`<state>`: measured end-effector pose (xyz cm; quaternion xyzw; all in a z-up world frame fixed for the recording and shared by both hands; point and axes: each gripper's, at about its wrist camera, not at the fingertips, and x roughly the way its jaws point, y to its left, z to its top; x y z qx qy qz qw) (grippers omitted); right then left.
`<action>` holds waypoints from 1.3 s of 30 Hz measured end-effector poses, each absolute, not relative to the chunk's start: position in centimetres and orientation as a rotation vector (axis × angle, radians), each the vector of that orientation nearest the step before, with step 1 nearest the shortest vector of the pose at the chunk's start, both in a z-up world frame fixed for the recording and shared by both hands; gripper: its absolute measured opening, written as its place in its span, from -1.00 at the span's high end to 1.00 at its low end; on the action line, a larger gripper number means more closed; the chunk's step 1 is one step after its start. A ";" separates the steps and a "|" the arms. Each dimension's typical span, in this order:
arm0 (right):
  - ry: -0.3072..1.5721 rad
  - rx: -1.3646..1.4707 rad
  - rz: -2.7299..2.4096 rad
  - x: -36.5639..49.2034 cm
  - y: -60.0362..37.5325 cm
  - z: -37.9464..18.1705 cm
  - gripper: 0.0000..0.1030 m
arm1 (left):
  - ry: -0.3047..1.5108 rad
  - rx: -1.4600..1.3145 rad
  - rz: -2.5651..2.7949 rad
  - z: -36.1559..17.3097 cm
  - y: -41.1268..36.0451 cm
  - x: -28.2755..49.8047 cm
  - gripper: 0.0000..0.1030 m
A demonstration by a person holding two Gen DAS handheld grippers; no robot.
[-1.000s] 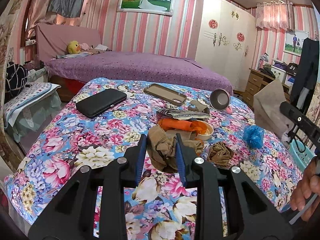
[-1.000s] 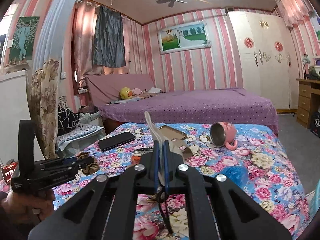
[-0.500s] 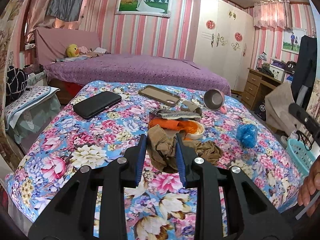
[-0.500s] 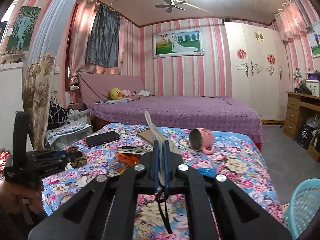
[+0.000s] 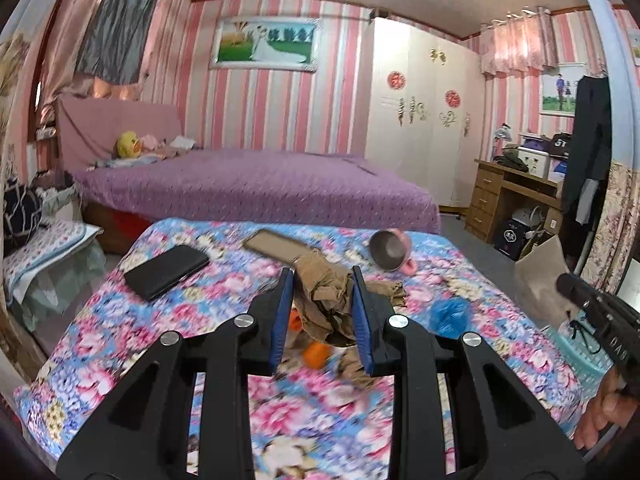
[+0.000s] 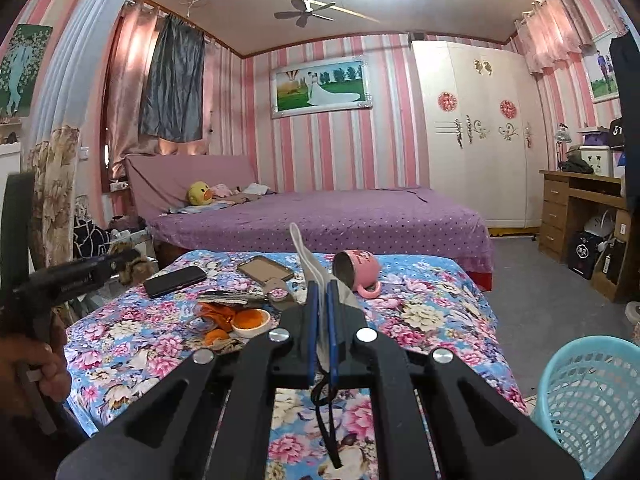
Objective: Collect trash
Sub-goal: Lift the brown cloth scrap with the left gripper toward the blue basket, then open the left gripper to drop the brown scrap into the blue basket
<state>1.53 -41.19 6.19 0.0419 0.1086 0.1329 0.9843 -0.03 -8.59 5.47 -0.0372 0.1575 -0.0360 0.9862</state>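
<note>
My left gripper [image 5: 323, 312] is shut on a crumpled brown paper wad [image 5: 325, 300] and holds it above the floral bedspread [image 5: 120, 320]. My right gripper [image 6: 323, 320] is shut on a grey face mask [image 6: 320, 272] whose black ear loop hangs below the fingers. A turquoise mesh basket [image 6: 592, 396] stands on the floor at the lower right of the right wrist view, right of the bed. Orange peel in a small white bowl [image 6: 250, 320], a blue plastic wad [image 5: 450, 316] and more brown paper [image 5: 390, 292] lie on the bedspread.
A black phone [image 5: 166, 270], a brown phone case [image 5: 276, 245] and a tipped pink mug [image 6: 356, 270] lie on the floral bed. A purple bed [image 6: 320, 216] stands behind. A wooden desk [image 6: 580, 216] and white wardrobe [image 6: 476, 132] line the right wall.
Both grippers have pulled back and risen from the bed. The left one has lifted the brown paper wad off the bedspread. The basket has come into the right wrist view.
</note>
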 end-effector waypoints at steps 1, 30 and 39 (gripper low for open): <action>0.218 0.087 0.262 1.5 -41.4 6.2 0.91 | 0.311 -0.073 -0.081 5.7 -9.1 0.0 0.47; 0.172 0.216 -0.163 -1.1 -55.8 7.5 0.91 | 0.282 -0.033 -0.347 8.3 -23.2 1.1 0.47; 0.221 0.214 -0.249 -3.3 -61.3 7.7 0.91 | 0.240 -0.015 -0.477 10.3 -31.0 0.4 0.47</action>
